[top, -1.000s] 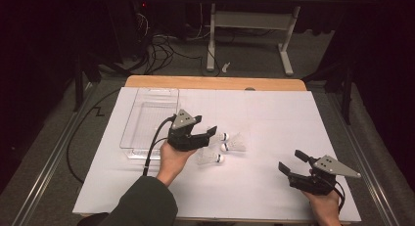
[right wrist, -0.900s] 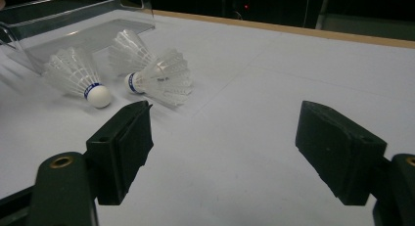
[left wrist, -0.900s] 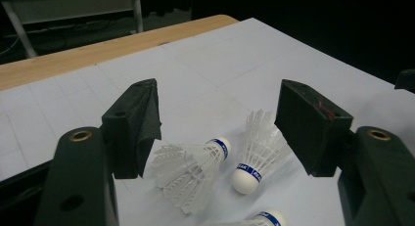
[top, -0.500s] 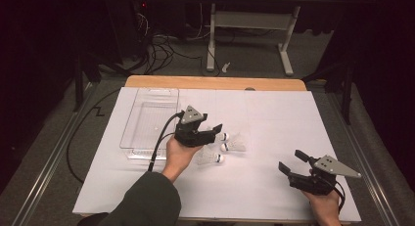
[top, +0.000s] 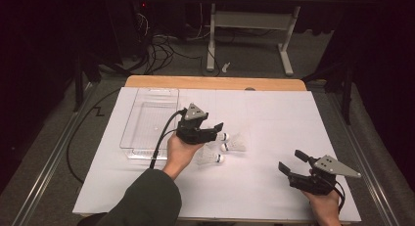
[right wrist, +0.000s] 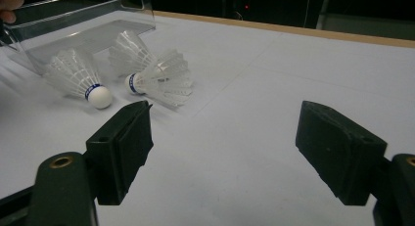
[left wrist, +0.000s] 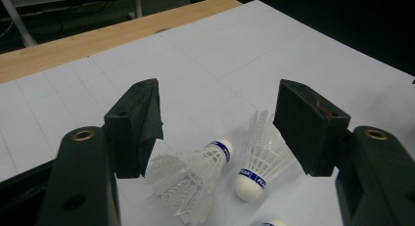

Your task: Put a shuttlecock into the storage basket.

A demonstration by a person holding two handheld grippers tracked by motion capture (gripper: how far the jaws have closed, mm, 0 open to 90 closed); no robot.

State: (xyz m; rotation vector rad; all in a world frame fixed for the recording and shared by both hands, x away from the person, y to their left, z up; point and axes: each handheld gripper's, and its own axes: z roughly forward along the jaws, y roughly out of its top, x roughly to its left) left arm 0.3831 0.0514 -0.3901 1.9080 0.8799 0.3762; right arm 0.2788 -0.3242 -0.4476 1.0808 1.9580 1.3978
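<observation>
High view: left gripper [top: 215, 129] held over the centre of the counter [top: 274, 118], which is covered w/ a white sheet. Its fingers are spread, holding nothing, tips right above the shuttlecock group. Three shuttlecocks lie close together just right of the left hand [top: 180, 152]: far shuttlecock [top: 222, 136] under the fingertips, right shuttlecock [top: 234, 145] beside it, near shuttlecock [top: 210, 158] closest to the person. Clear plastic tray [top: 147, 119] sits left of the gripper, on the left half of the sheet. Right gripper [top: 293, 162] is at the near right corner, well apart from the shuttlecocks, fingers released and holding nothing.

Left gripper view: fingers [left wrist: 134, 125] wide apart, nothing between them touching the pads. Two shuttlecocks lie on the sheet below the gap: one on its side w/ cork pointing far-right [left wrist: 191, 174], the other w/ cork toward the camera [left wrist: 259, 160]. Blue band on each cork. Cork of a third [left wrist: 274, 222] at the bottom edge.

Right gripper view: fingers [right wrist: 122, 147] spread, gap bare. Shuttlecocks far off at upper left: one w/ white cork facing near [right wrist: 78, 74], others overlapping beside it [right wrist: 151, 72]. Tray [right wrist: 83, 20] behind them; can't tell if touching.
</observation>
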